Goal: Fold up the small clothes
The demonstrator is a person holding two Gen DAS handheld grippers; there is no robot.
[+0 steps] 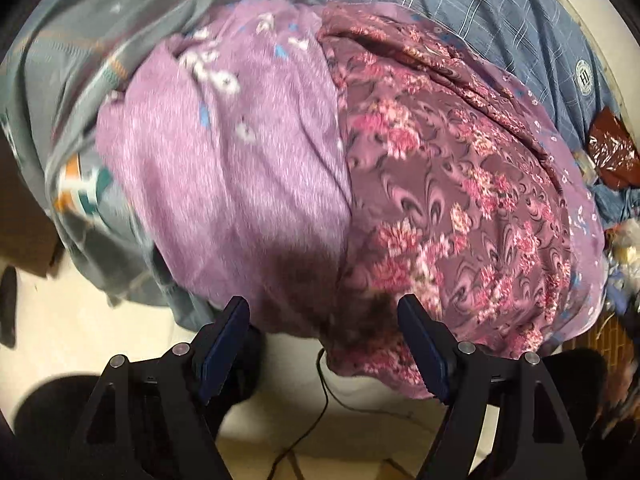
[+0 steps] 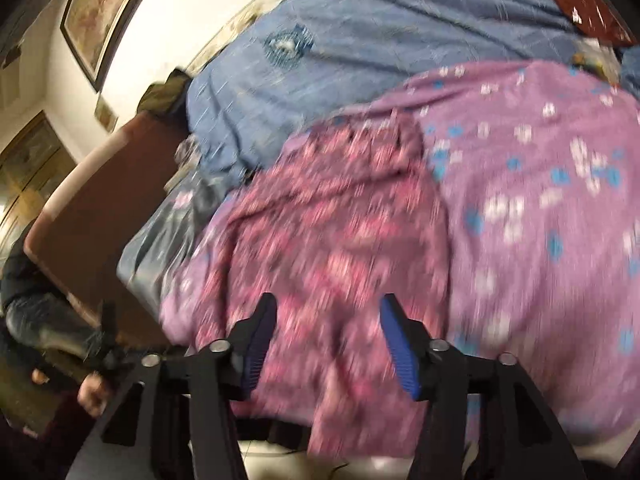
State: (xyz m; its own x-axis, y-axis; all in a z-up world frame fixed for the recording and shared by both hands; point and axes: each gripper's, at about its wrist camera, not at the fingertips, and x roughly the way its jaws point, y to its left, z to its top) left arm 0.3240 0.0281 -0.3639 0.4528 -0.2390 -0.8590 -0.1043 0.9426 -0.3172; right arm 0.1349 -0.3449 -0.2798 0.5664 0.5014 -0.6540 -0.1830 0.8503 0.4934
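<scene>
The floral garment (image 1: 448,200) is lying spread on the lilac blanket (image 1: 224,184) at the near edge of the bed, its lower end drooping over that edge toward the pale floor (image 1: 100,332). It is looking thin and soft, with gathered folds at its far end, so it is likely light, limp and a little slippery; it will probably sag and slide rather than hold a crease. The best places to take hold are judged to be the hanging near hem or a corner of it, pinching a single layer so the lilac blanket is not coming up with it.

The left gripper (image 1: 324,316) is tilting steeply down over the near edge of the bed, above the seam where garment and lilac blanket meet. Its fingers (image 1: 228,332) are standing wide apart with nothing between them.

The right gripper (image 2: 328,316) is pointing down at a shallower slant over the garment (image 2: 340,216); this view is badly blurred. Its fingers (image 2: 396,344) are spread too, and no cloth is being pinched.

Farther off, a blue checked cover (image 1: 500,28) is lying across the far side of the bed.
</scene>
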